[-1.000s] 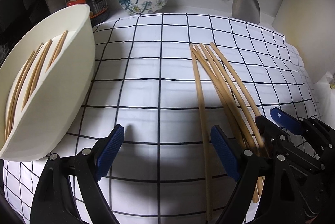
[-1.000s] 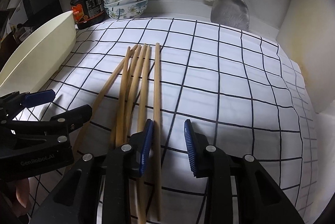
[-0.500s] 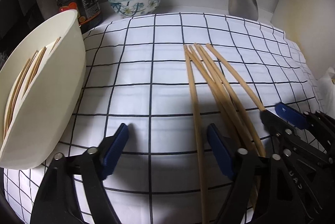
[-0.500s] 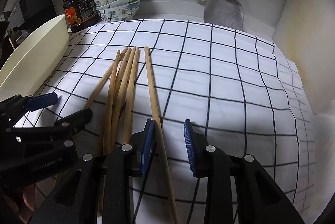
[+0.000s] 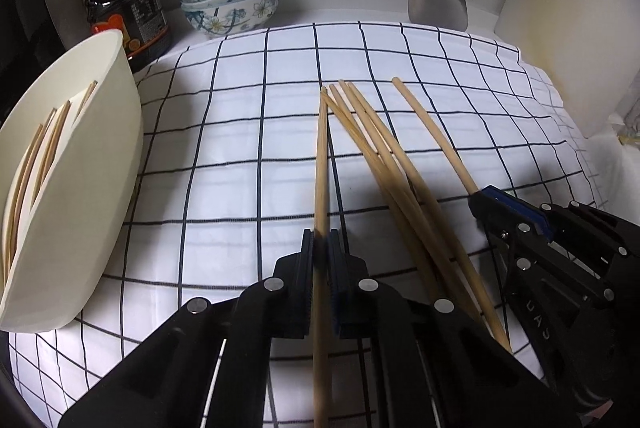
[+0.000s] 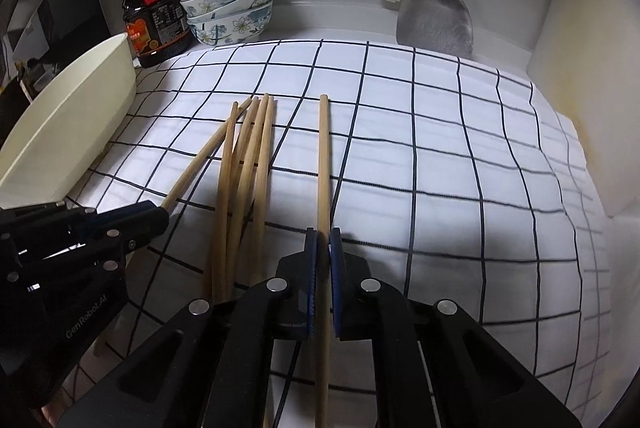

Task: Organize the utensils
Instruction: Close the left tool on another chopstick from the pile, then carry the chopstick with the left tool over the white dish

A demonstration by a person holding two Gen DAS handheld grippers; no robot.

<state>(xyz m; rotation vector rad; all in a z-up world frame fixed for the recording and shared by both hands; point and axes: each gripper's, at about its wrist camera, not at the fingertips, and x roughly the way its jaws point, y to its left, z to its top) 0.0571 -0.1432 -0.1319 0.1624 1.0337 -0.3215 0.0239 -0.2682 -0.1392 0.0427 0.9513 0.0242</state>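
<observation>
The left tongs (image 5: 323,260) are clamping one chopstick (image 5: 321,164); the right tongs (image 6: 323,260) are pinching another chopstick (image 6: 324,156). Four loose chopsticks (image 6: 244,168) are lying between them on the checked cloth (image 6: 440,168), which is lying bare beyond the right tongs. The cream tray (image 5: 96,164), left of the cloth, is holding several chopsticks.

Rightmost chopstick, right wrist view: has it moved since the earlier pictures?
Yes. The rightmost chopstick has swung right, away from the chopstick bundle, leaving a clear gap on the checked cloth.

Matt pale wooden chopsticks (image 5: 320,168) lie on a soft checked cloth (image 5: 240,148) (slightly creased), beside a smooth cream plastic bin (image 5: 92,188) and shiny steel spatula (image 5: 438,2).
</observation>
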